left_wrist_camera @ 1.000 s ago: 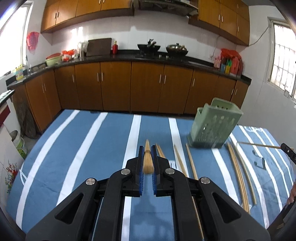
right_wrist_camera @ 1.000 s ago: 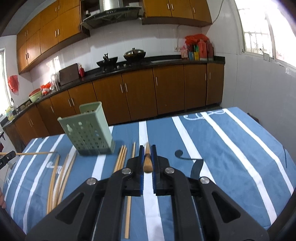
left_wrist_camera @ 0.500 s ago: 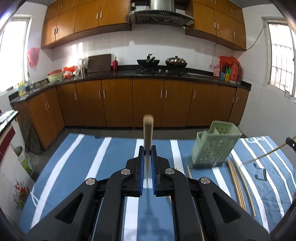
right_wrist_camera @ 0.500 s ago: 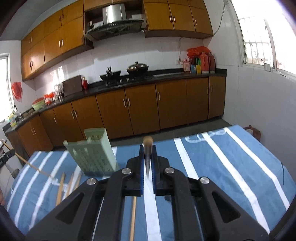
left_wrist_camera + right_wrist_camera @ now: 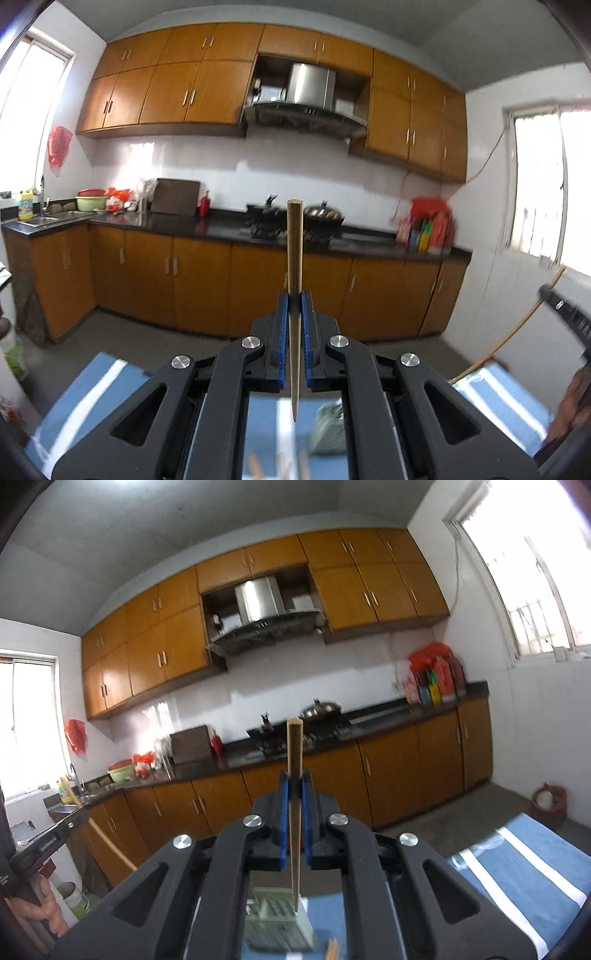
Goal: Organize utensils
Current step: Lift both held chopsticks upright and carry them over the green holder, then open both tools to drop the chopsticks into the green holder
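**A:** What are you gripping in your left gripper [image 5: 294,295] at this moment?

**B:** You are pinching a wooden chopstick [image 5: 295,266] between its blue pads [image 5: 283,332]. The jaws are pressed together on the stick, which is standing upright, blunt end up against the dark counter [image 5: 221,225], thin tip pointing down over the blue striped tablecloth [image 5: 85,402].

**A:** And your right gripper [image 5: 294,775]?

**B:** You are doing the same there: its jaws are clamping a second chopstick [image 5: 294,760], also upright, with the thick end up in front of the stove [image 5: 295,734] and the fine tip hanging just above the green utensil holder [image 5: 277,919].

**A:** Where is that holder sitting?

**B:** It is showing low in the right wrist view, between the gripper's black arms, on the striped cloth. In the left wrist view you are seeing it only as a blurred green patch [image 5: 328,428] below the gripper.

**A:** Are any utensils lying on the table?

**B:** You are seeing the ends of loose chopsticks [image 5: 332,949] at the bottom edge, just beside the holder; more pale tips [image 5: 280,465] are showing low in the left view, too blurred to count.

**A:** Are the two tools seeing each other?

**B:** Yes. Each is appearing at the other view's edge, carrying its stick slanted.
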A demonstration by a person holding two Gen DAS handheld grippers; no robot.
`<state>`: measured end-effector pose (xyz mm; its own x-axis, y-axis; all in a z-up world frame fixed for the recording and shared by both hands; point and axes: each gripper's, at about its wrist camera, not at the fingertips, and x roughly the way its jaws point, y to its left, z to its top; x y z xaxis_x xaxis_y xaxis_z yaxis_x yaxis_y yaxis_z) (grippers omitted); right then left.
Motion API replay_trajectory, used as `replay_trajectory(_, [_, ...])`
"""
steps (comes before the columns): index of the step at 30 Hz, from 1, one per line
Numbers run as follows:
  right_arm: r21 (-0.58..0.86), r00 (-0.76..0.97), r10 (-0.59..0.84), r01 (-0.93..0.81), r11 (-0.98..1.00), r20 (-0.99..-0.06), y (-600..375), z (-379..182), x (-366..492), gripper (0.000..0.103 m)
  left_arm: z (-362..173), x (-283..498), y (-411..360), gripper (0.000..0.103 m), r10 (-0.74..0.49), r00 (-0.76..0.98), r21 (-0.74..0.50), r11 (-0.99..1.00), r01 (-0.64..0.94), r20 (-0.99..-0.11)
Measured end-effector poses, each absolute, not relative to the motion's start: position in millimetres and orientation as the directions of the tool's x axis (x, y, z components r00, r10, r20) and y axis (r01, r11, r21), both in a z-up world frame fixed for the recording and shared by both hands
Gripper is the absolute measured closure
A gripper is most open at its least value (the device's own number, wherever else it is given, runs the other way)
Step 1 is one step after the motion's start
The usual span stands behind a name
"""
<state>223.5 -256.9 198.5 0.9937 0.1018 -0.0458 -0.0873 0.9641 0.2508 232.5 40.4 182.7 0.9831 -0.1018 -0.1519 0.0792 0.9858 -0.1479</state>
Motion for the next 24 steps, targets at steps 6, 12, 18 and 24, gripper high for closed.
replay_trajectory(6, [0.238, 0.989, 0.118, -0.095, 0.967, -0.087, -239, 176, 261, 0.095, 167, 260, 17, 0.096, -0.147, 0.977, -0.195, 0.974, 0.116, -0.153])
replay_trajectory(12, [0.245, 0.976, 0.124, -0.077, 0.966, -0.18, -234, 145, 294, 0.095, 133, 284, 10, 0.096, -0.162, 0.969, -0.225, 0.967, 0.118, -0.188])
replay_trajectory(18, [0.232, 0.964, 0.14, -0.086, 0.969, -0.225, -228, 129, 303, 0.095, 112, 297, 6, 0.096, -0.178, 0.95, -0.235, 0.965, 0.117, -0.256])
replay_trajectory(24, [0.221, 0.958, 0.151, -0.097, 0.97, -0.245, -217, 118, 300, 0.092, 110, 290, 7, 0.095, -0.19, 0.939, -0.233, 0.964, 0.124, -0.286])
